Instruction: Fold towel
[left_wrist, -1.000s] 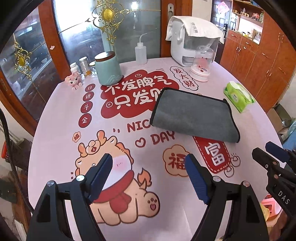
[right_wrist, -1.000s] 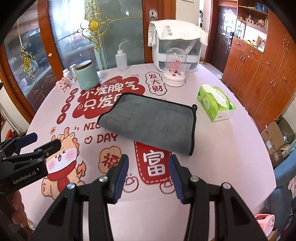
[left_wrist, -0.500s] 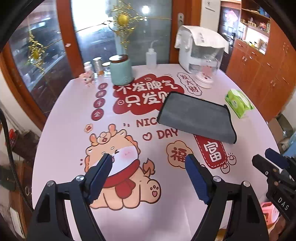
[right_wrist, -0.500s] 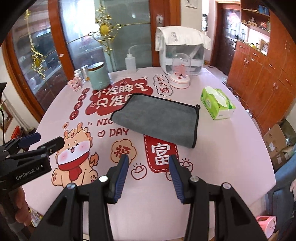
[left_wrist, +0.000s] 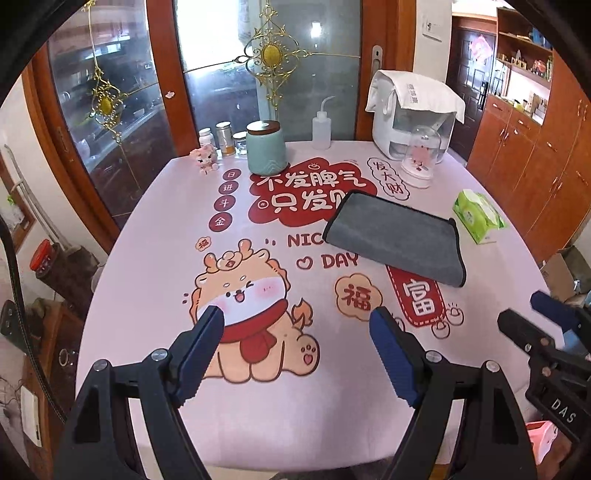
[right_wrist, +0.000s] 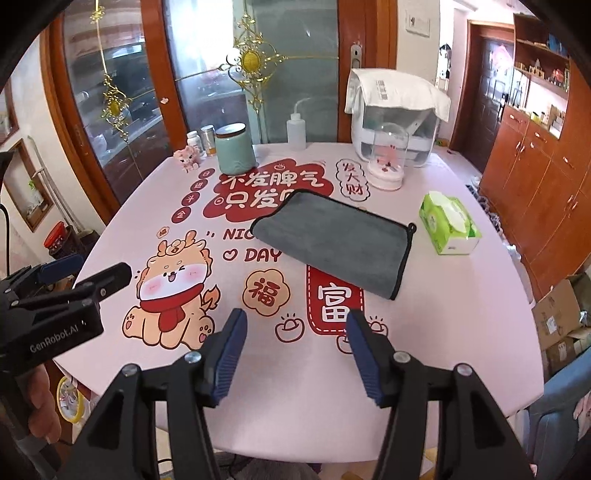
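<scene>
A grey towel (left_wrist: 395, 236) with a black edge lies folded and flat on the pink printed tablecloth (left_wrist: 155, 243), right of the table's middle; it also shows in the right wrist view (right_wrist: 332, 236). My left gripper (left_wrist: 295, 321) is open and empty, held above the table's near edge, well short of the towel. My right gripper (right_wrist: 293, 321) is open and empty, also near the front edge. Each gripper shows at the side of the other's view.
At the back stand a teal canister (left_wrist: 266, 147), a squeeze bottle (left_wrist: 321, 127), small jars (left_wrist: 221, 138), a pink figurine (left_wrist: 205, 158), a white appliance (left_wrist: 413, 114) and a glass dome (left_wrist: 421, 155). A green tissue pack (right_wrist: 448, 223) lies right of the towel.
Both grippers have drawn back and up from the table, so the towel looks farther off. The towel has not moved. Both grippers stay open.
</scene>
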